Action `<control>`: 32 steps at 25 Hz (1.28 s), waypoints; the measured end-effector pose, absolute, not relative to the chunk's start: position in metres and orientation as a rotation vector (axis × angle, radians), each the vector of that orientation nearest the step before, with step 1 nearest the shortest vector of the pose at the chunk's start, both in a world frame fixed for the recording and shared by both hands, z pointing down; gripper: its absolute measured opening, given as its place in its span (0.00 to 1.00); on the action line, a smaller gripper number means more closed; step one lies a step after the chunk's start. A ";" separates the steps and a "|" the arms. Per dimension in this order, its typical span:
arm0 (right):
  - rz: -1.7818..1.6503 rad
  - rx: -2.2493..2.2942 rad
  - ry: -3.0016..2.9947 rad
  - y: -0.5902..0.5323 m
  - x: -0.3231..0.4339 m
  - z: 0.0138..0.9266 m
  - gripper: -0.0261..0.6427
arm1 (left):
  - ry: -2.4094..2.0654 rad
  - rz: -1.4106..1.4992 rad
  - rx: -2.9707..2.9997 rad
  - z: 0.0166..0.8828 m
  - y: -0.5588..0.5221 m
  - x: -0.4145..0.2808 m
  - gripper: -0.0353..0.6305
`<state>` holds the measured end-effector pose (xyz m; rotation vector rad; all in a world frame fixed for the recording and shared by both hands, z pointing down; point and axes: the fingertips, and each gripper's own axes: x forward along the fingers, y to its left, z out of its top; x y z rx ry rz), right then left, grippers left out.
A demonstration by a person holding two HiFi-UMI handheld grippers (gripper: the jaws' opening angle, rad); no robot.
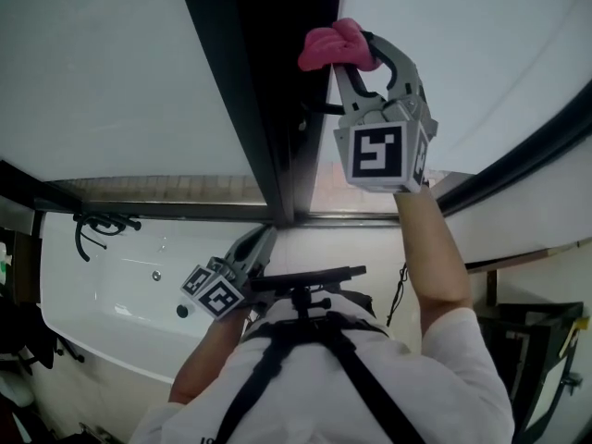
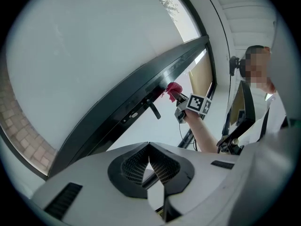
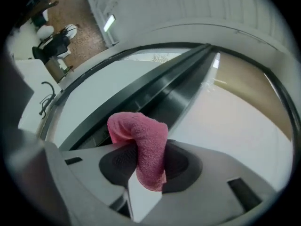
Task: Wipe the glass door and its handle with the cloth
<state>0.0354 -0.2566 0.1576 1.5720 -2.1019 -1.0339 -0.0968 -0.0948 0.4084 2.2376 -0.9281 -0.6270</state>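
A pink cloth [image 1: 335,46] is bunched in my right gripper [image 1: 356,52], which is shut on it and raised against the edge of the dark door frame [image 1: 245,81]. In the right gripper view the cloth [image 3: 143,142] folds over between the pads, with the frame [image 3: 155,95] just beyond. The frosted glass [image 1: 92,63] fills both sides of the frame. A short black handle [image 2: 154,109] juts from the frame below the cloth [image 2: 173,89]. My left gripper [image 1: 260,240] hangs low near my chest, shut with nothing in it, its pads [image 2: 162,166] meeting at the tips.
A white bathtub [image 1: 111,294] with a black tap [image 1: 97,222] lies at the lower left beyond the glass. A dark stand [image 1: 541,340] sits at the lower right. A black camera mount [image 1: 305,280] juts from my chest harness.
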 end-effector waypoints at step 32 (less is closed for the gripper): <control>-1.107 1.194 -1.803 -0.295 -0.005 0.251 0.24 | -0.942 -0.639 2.225 0.410 -0.093 -0.100 0.04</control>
